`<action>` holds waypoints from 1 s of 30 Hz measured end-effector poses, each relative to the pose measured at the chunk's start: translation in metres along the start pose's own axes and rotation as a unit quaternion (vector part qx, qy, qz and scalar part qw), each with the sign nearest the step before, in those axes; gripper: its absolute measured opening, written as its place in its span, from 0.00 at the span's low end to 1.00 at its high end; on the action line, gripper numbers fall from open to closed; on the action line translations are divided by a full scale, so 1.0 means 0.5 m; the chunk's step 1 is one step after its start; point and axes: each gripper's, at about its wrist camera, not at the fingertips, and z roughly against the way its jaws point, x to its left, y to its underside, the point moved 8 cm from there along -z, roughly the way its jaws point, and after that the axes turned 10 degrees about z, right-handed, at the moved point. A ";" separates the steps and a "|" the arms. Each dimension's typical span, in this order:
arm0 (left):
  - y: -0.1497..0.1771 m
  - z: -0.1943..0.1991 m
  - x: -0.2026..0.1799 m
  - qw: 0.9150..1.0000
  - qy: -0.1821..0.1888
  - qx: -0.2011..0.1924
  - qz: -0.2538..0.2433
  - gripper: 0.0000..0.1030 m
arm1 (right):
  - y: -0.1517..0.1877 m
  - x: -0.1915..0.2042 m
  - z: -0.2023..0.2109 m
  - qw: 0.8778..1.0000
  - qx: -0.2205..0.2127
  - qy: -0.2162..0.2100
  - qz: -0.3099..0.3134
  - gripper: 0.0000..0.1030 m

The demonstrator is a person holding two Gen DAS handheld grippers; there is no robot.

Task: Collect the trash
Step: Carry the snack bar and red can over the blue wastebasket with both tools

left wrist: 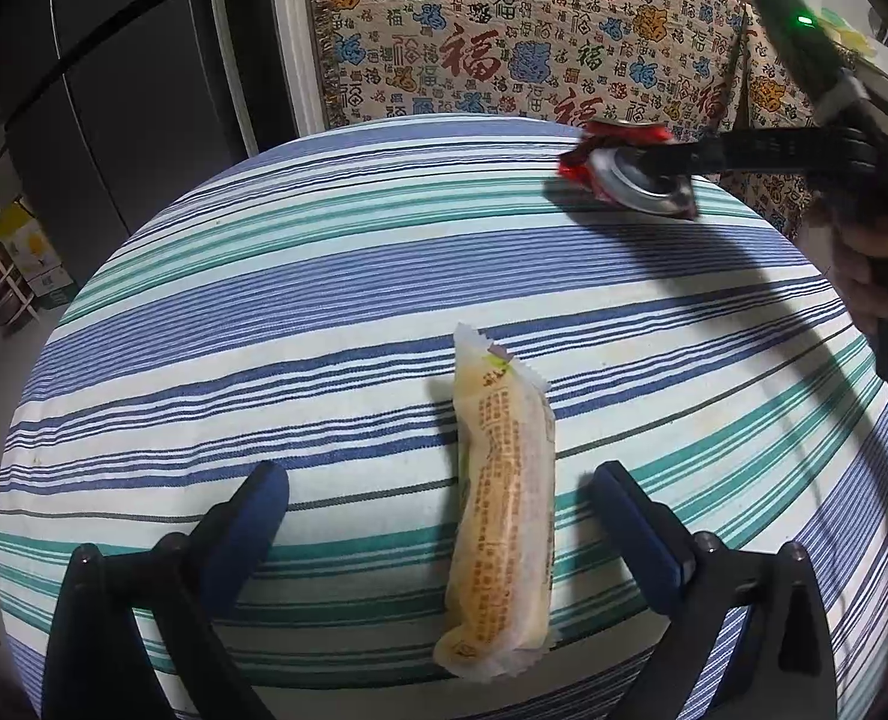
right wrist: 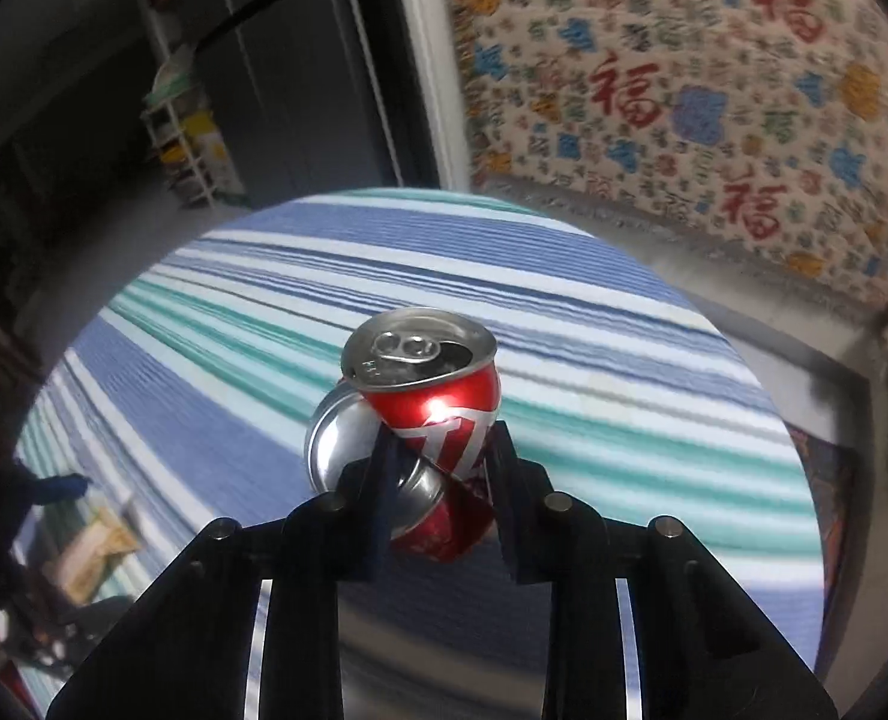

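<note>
From the left wrist, the left gripper (left wrist: 438,501) stands spread wide over the round table's blue, green and white striped cloth (left wrist: 324,276), its fingers flanking a long yellow printed snack wrapper (left wrist: 501,516) lying flat. From the right wrist, the right gripper (right wrist: 441,450) pinches a crushed red aluminium drink can (right wrist: 426,414), seemingly lifted off the cloth.

The left gripper (left wrist: 438,492) hangs over the near edge of the striped-cloth counter (left wrist: 324,276), its blue-padded fingers (left wrist: 252,516) spread wide on either side of a long yellowish snack wrapper (left wrist: 501,516) without touching it. The wrapper lies flat, pointing away from the near edge. Towards the far right edge, the right gripper (left wrist: 672,168) reaches in from the right, its fingers against a crushed red can (left wrist: 624,171). A patterned blanket (left wrist: 534,30) hangs beyond the counter.
</note>
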 end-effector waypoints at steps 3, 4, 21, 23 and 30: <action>0.000 0.000 0.000 1.000 0.000 0.000 0.000 1.00 | 0.034 -0.001 0.054 0.999 -0.005 0.020 -0.037 0.27; 0.001 0.001 0.000 1.000 0.000 0.000 0.000 1.00 | 0.053 0.006 0.082 0.998 -0.008 0.024 -0.051 0.27; 0.016 0.037 -0.011 0.999 0.031 0.002 0.024 0.99 | 0.359 0.173 0.286 0.987 -0.016 0.088 -0.131 0.27; 0.011 0.033 -0.014 0.999 0.033 0.003 0.025 0.98 | 0.358 0.171 0.278 0.987 -0.016 0.083 -0.134 0.27; -0.003 0.026 -0.012 1.000 0.018 0.001 0.019 0.81 | 0.353 0.179 0.279 0.988 -0.027 0.078 -0.133 0.28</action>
